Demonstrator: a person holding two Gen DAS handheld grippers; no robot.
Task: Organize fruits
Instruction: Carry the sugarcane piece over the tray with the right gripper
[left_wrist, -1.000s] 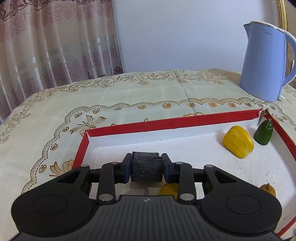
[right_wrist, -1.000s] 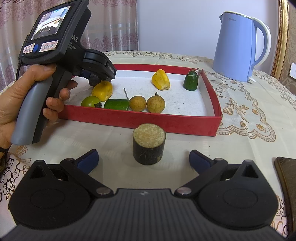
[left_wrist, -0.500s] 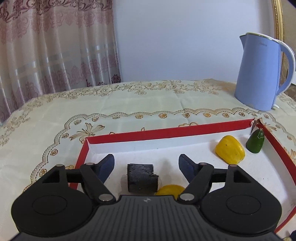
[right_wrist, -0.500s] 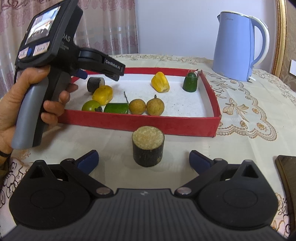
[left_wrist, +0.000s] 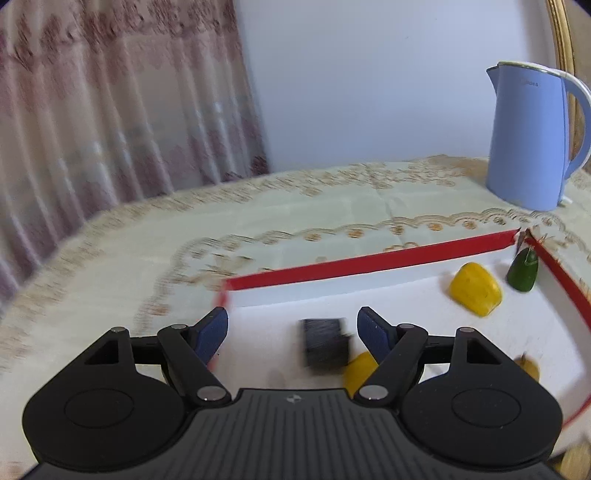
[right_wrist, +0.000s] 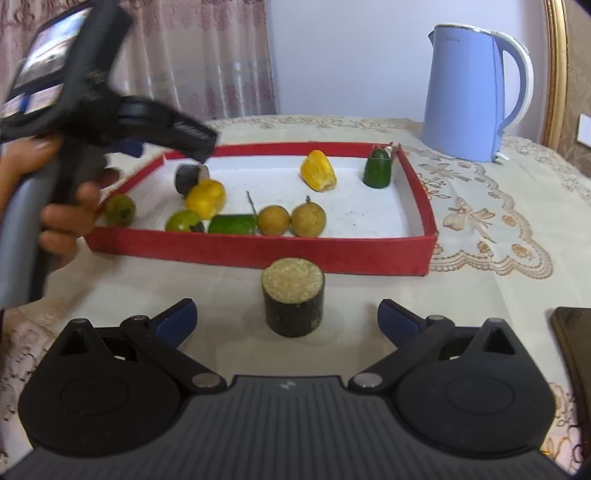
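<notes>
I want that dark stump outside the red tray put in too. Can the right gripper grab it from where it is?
Probably yes. The dark stump stands upright on the tablecloth, right ahead of the open right gripper, with nothing between them.

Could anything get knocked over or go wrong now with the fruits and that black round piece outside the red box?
1. The standing dark cylinder sits outside the red tray; the open right hand-held gripper could tip it if one pad hits first.
2. The left hand-held gripper, whose jaws have just been opening, might bump the lying dark piece against the yellow fruit as it leaves.
</notes>
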